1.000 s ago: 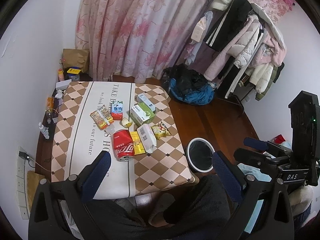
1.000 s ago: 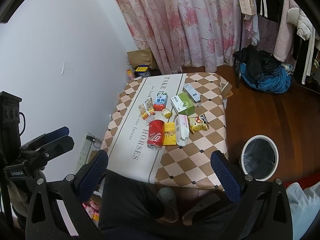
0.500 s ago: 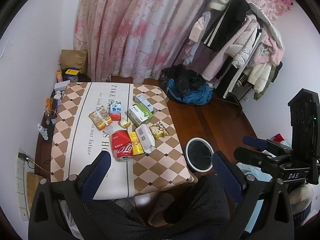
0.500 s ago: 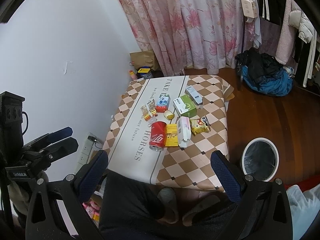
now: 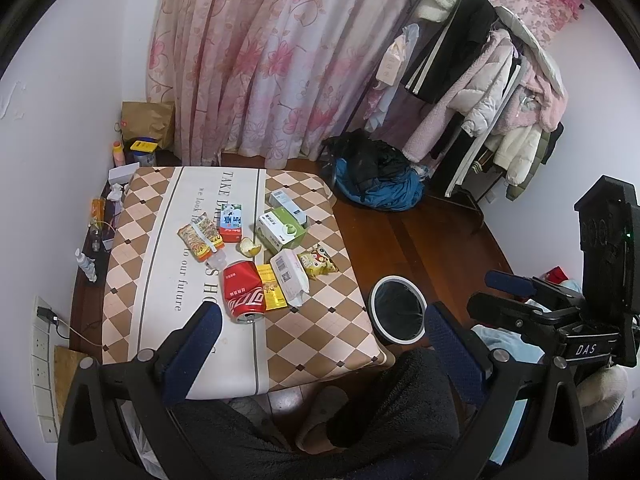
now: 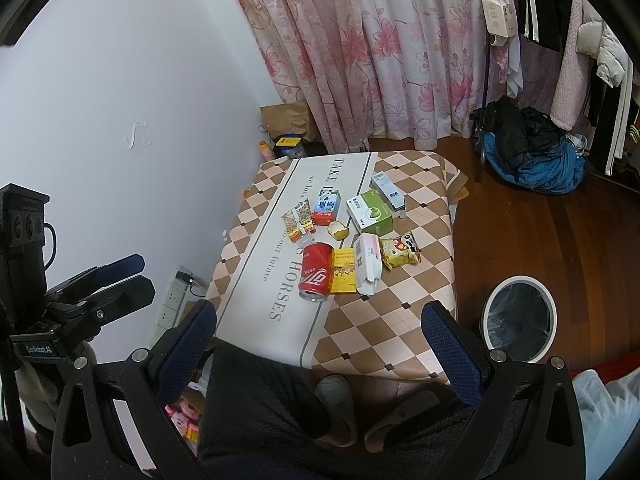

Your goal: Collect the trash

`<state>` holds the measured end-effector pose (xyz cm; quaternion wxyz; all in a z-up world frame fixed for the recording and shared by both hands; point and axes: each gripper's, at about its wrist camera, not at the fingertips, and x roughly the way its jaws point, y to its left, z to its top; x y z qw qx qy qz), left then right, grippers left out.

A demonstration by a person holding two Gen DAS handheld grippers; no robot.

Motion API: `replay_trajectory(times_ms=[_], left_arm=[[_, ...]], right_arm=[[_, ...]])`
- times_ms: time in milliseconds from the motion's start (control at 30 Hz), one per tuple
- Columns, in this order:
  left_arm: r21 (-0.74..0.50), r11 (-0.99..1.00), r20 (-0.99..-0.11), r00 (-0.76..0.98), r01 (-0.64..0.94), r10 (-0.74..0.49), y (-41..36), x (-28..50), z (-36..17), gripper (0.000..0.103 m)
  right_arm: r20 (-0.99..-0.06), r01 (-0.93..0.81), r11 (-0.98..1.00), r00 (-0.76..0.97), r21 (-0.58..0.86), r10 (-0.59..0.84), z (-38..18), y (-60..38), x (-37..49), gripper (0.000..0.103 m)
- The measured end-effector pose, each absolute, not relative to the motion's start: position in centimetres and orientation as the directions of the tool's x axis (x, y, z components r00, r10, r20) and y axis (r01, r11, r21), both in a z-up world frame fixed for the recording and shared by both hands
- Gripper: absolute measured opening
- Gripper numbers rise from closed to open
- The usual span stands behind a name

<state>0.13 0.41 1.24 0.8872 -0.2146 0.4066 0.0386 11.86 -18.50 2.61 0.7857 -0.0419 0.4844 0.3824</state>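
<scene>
Two claws: the left gripper (image 5: 322, 316) and the right gripper (image 6: 319, 315) are both held spread wide, with nothing between the fingers.
Change: hardly any shift is seen over the last second (only a slight drift of both views), and no piece has been lifted.
Meaning: collection is judged not yet begun, and a first pick is still to be chosen.
Trash: a red can (image 5: 244, 294) is laid on its side just ahead of the left claw. Farther ahead, a tissue pack (image 5: 290, 276), a snack packet (image 5: 318, 264), a green box (image 5: 282, 230) and a milk carton (image 5: 231, 220) are clustered on the table (image 5: 132, 280).
Bin: the trash bin (image 5: 372, 304) is stood on the floor beside the table edge, ahead and to the right of both claws. Its contents cannot be made out.
Pose: both claws are held high over the person's lap, side by side, tilted down toward the table and well apart from every piece.
</scene>
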Motion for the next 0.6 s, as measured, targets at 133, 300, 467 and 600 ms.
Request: replay_trajectory(times_ms=[133,300,467,600], left_arm=[[-0.353,0.904,-0.735,0.669,-0.240,-0.109,0.37,0.28,1.55,0.103],[-0.350,0.905,-0.736,0.668,-0.241,-0.107,0.36,0.21,1.58,0.103],[-0.350,0.906,-0.735,0.669,-0.240,-0.107,0.37,0.20,1.57,0.103],[-0.350,0.906,-0.734,0.671,-0.240,-0.106,0.47,0.07,1.63,0.103]], right_arm=[[-0.793,-0.641,0.704,0.239,0.305,0.560,2.63,-18.45,11.85,0.103],[-0.792,-0.643,0.702,0.238,0.304,0.562,2.45,-18.49,11.77,0.103],[-0.792,-0.646,0.701,0.238,0.304,0.563,2.49,-18.35,11.71,0.103],[-0.792,-0.646,0.700,0.238,0.303,0.563,2.41,-18.37,11.67,0.103]])
